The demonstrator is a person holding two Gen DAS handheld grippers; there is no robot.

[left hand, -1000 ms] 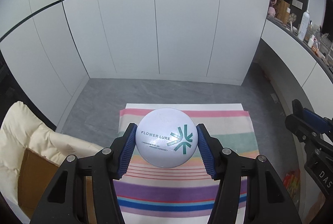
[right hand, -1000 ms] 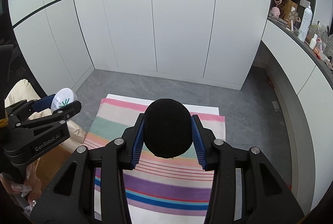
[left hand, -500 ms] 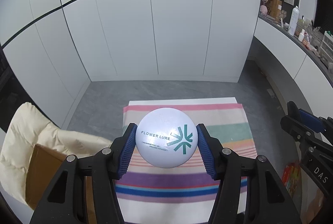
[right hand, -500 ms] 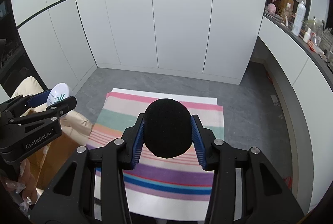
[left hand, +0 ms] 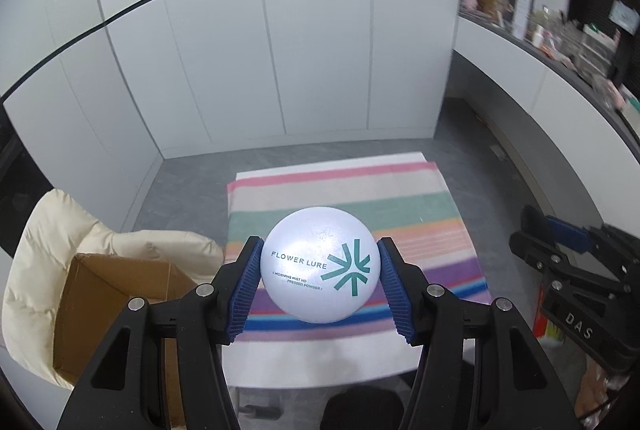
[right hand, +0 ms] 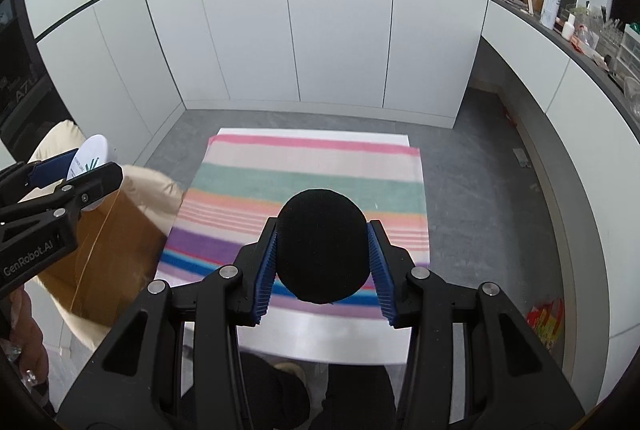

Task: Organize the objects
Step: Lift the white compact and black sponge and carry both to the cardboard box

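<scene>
My left gripper is shut on a round white powder compact marked "FLOWER LURE" with a teal star logo. It hangs above the striped cloth. In the right wrist view my right gripper is shut on a black round puff, also above the striped cloth. The left gripper with the white compact shows at the left edge of that view, over the cardboard box. The right gripper's fingers appear at the right edge of the left wrist view.
An open cardboard box rests on a cream padded chair at the left. White cabinet doors close off the far side. A dark counter with bottles runs along the right. A colourful packet lies on the grey floor.
Both grippers have drawn back towards the viewer with their objects; more of the white table edge, the cardboard box and the chair now show below and left.
</scene>
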